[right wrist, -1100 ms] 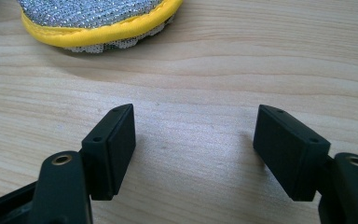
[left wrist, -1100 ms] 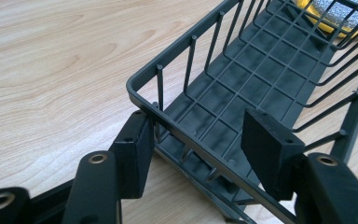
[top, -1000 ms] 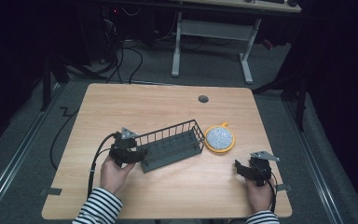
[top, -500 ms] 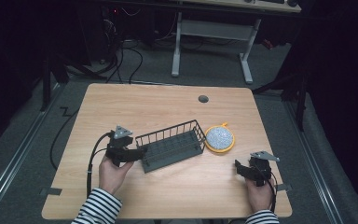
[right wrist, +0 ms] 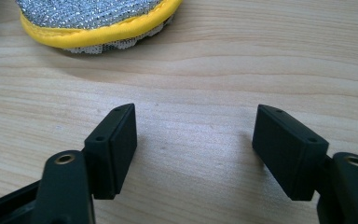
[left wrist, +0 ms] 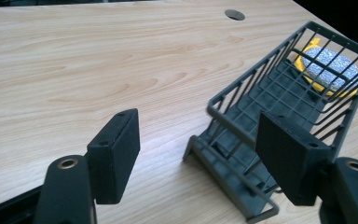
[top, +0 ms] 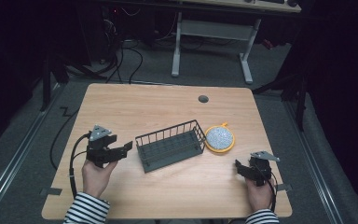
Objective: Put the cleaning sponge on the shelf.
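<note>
Hovering wide-jawed beside the wire basket (top: 170,145) at frame centre, left gripper (top: 121,150) risks shoving it into the scouring pad (top: 220,138); right gripper (top: 240,169) idles, jaws wide.

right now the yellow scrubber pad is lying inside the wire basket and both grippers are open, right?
Not quite: the scrubber pad lies on the table beside the wire basket, not inside it, as the high view shows. The left gripper and right gripper are open.

A dark wire basket (top: 170,145) sits upright mid-table, empty, touching a yellow-rimmed silver scouring pad (top: 220,138).
</note>
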Action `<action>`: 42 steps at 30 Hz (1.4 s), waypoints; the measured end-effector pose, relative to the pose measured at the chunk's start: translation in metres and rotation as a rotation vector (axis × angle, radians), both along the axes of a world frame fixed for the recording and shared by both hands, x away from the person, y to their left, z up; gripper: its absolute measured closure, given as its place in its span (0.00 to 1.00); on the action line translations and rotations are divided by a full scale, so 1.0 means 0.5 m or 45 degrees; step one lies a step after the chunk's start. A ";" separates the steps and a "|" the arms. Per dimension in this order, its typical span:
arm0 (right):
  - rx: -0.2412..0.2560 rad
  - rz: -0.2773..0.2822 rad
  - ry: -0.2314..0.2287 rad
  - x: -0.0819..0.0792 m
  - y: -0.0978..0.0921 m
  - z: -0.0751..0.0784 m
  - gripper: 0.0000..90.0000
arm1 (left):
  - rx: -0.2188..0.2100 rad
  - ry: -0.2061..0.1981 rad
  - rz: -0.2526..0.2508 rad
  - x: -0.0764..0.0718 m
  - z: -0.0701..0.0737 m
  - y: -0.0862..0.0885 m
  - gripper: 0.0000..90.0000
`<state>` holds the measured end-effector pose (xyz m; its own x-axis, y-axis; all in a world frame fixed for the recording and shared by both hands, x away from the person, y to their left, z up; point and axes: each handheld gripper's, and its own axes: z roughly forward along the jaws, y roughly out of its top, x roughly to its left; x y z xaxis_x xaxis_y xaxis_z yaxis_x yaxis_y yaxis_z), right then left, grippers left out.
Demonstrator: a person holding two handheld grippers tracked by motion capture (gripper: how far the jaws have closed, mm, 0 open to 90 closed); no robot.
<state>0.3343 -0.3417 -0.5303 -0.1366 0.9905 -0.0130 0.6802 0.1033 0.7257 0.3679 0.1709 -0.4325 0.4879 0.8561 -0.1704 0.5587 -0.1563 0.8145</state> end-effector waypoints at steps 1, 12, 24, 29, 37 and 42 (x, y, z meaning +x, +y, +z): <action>0.001 -0.007 -0.001 0.000 0.000 0.000 0.37 | -0.002 0.001 0.004 -0.001 -0.002 0.006 0.35; 0.002 -0.005 -0.001 0.000 -0.001 0.000 0.37 | 0.003 0.043 0.100 -0.001 -0.062 0.067 0.35; 0.003 0.006 0.000 -0.005 -0.004 0.002 0.46 | 0.072 0.126 0.199 0.017 -0.148 0.076 0.35; 0.000 0.026 0.003 -0.006 -0.008 0.004 0.48 | 0.136 0.137 0.219 0.029 -0.171 0.069 0.35; 0.068 0.048 0.020 -0.003 -0.018 0.007 0.46 | 0.210 0.149 0.250 0.046 -0.197 0.064 0.35; 0.111 0.064 0.036 0.005 -0.018 0.018 0.53 | 0.201 0.106 0.257 0.041 -0.204 0.067 0.37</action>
<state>0.3366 -0.3505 -0.5212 -0.1850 0.9797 0.0779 0.6963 0.0747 0.7139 0.3883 0.2042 -0.5347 0.2945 0.9538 -0.0598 0.6556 -0.1561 0.7388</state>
